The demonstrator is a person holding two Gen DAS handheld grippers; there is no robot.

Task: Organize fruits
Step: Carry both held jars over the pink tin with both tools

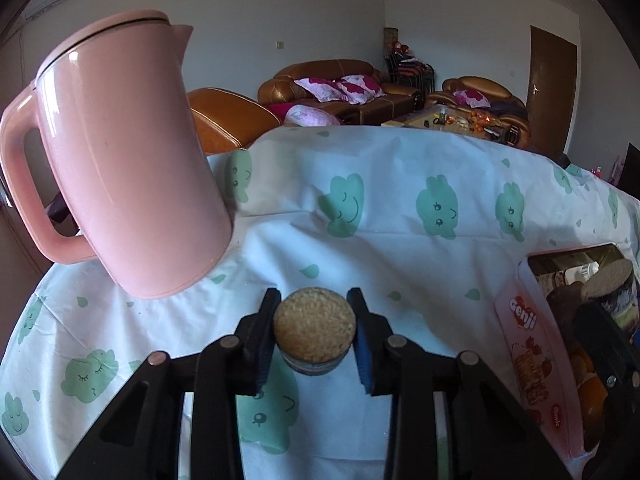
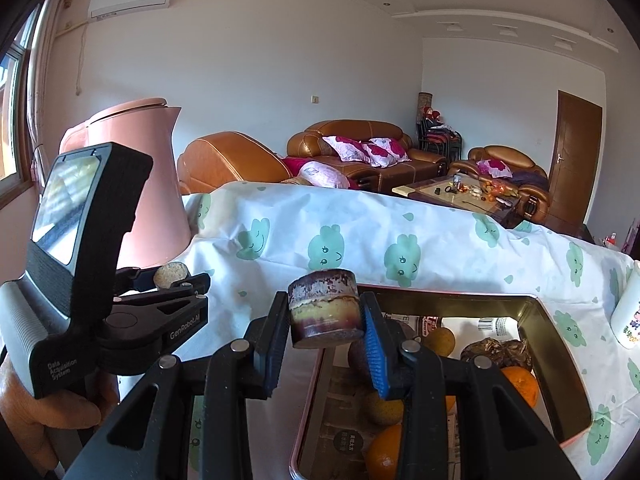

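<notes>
Between my fingers, one round cut fruit piece on each side.

My left gripper [image 1: 314, 330] is clamped on a small round piece [image 1: 314, 330] above the desk [image 1: 400, 248], with the pink kettle [image 1: 120, 160] to its left. My right gripper [image 2: 326, 320] is clamped on a dark-skinned cut piece [image 2: 325, 310], held over the near left corner of the tin [image 2: 560, 364], where oranges [image 2: 520, 384] and other fruits lie.

"Genji" in white letters on the pink side of the tin [image 1: 524, 320], "GenRobot.AI" on the black arm of the left gripper [image 2: 176, 280], "Data Acquisition System" lower on that gripper's body, toward its handle, other labels inside the tin unreadable
</notes>
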